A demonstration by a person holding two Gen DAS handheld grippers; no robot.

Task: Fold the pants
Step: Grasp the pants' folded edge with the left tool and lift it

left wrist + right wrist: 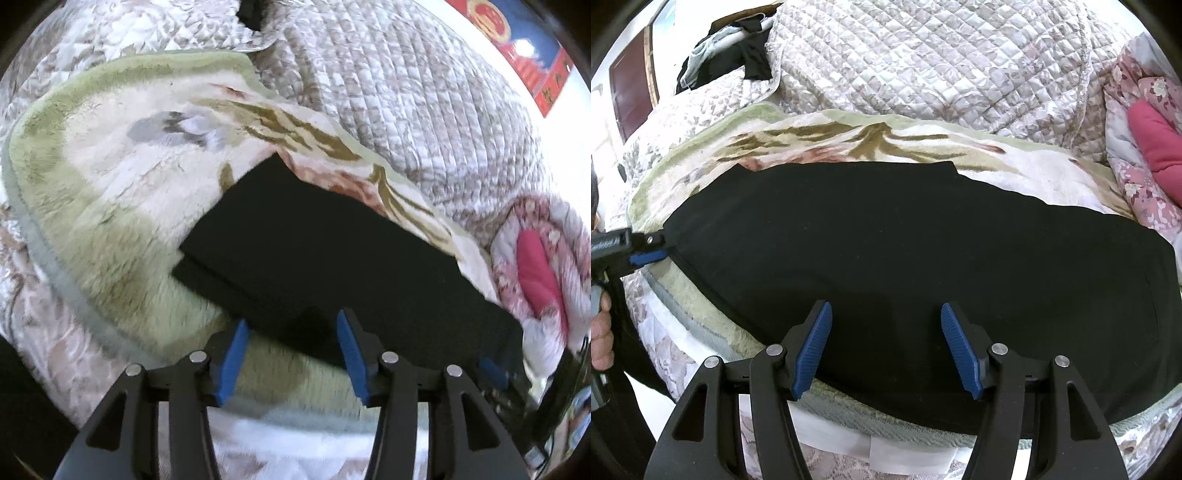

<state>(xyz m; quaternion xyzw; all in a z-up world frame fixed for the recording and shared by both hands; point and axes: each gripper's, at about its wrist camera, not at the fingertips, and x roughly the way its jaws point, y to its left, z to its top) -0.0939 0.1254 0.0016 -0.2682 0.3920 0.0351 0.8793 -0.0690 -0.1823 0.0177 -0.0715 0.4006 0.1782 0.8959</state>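
Black pants (886, 236) lie on a green-bordered floral blanket (713, 136).

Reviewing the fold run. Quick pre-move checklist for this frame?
1. Black pants lie flat on the fleece blanket: ok.
2. Left hand-held gripper open, nothing pinched: ok.
3. Right hand-held gripper open above the near edge: ok.
4. Left fingertips at the pants' left end; contact: cannot tell.
5. Pants' right end in view: not ok, cut off.
6. Left wrist view sharp: not ok, blurred.
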